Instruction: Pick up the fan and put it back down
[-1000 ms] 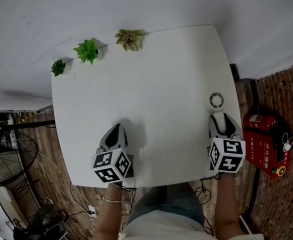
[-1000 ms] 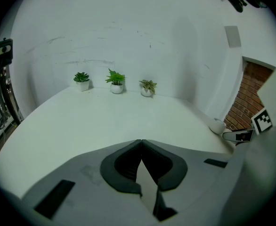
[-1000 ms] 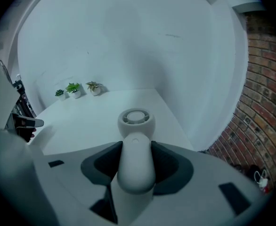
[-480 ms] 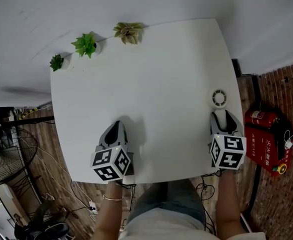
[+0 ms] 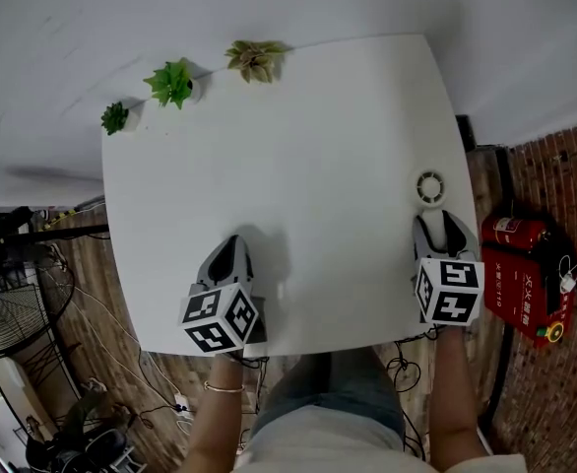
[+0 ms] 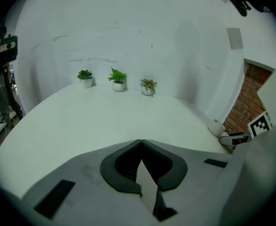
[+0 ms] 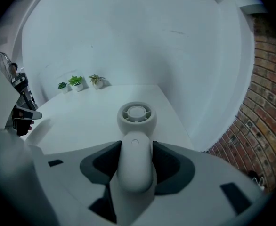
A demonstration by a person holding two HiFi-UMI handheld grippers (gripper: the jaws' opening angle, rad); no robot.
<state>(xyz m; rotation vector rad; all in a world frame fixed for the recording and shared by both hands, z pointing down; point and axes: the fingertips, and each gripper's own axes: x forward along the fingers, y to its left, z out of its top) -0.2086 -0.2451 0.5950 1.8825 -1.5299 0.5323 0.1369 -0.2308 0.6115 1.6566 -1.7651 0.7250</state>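
Observation:
The fan is a small white hand-held one with a round grilled head and a thick handle. It lies at the right edge of the white table. My right gripper is shut on its handle; in the right gripper view the handle fills the gap between the dark pads, and the fan points its head away from my right gripper. Whether the fan touches the table cannot be told. My left gripper rests near the front left of the table, and the left gripper view shows my left gripper shut with nothing in it.
Three small potted plants stand in a row along the table's far left edge. A red fire-extinguisher case lies on the floor right of the table, by a brick wall. A floor fan and cables sit at the left.
My right gripper has moved a little away from me along the table's right edge, with the fan in it. The left gripper has stayed in place.

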